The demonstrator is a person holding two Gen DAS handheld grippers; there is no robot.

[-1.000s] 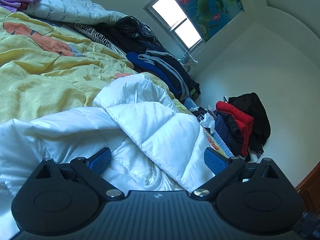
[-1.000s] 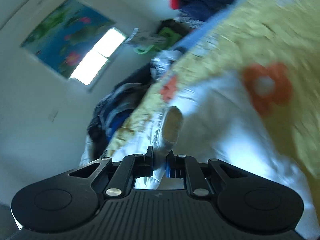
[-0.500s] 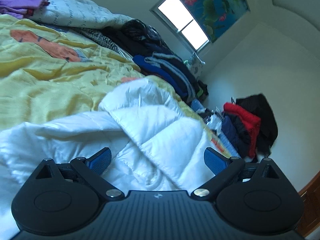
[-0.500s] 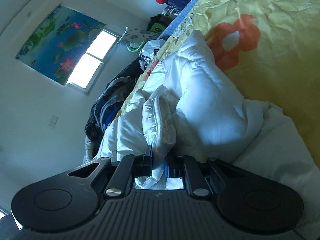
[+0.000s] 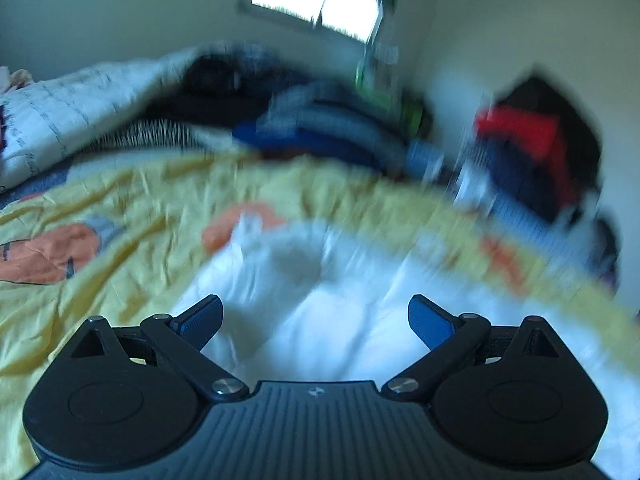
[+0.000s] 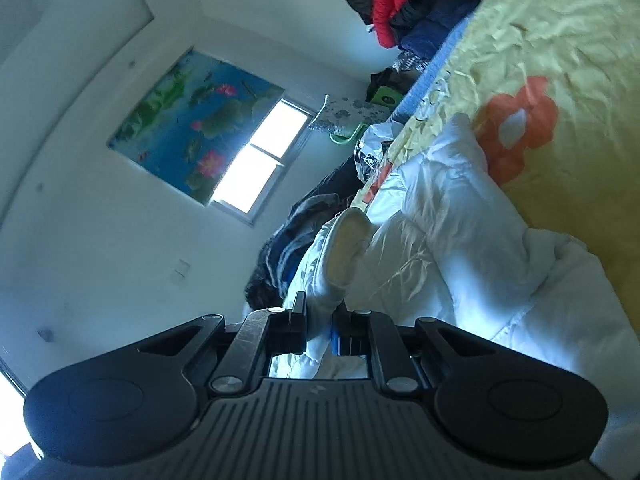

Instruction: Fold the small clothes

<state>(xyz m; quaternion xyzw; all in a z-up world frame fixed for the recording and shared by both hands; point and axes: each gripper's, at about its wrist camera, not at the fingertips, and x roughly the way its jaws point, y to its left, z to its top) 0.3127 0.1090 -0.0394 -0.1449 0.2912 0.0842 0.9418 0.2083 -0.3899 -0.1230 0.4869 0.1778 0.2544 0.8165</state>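
A white puffy jacket point(image 5: 320, 320) lies crumpled on a yellow flowered bedspread point(image 5: 120, 208). My left gripper point(image 5: 316, 320) is open and empty, held just above the jacket; the view is blurred. In the right wrist view the jacket point(image 6: 460, 240) spreads to the right. My right gripper point(image 6: 320, 324) is shut on a folded white edge of the jacket point(image 6: 340, 256), which sticks up between the blue pads.
Dark and blue clothes point(image 5: 320, 128) are piled along the bed's far side. A red and black clothes heap point(image 5: 532, 152) sits by the wall, also in the right wrist view point(image 6: 404, 4). A white quilt point(image 5: 68, 108) lies at the left.
My left gripper has swung quickly, so its view is blurred and faces the window and clothes piles. My right gripper keeps hold of the jacket edge and has shifted a little.
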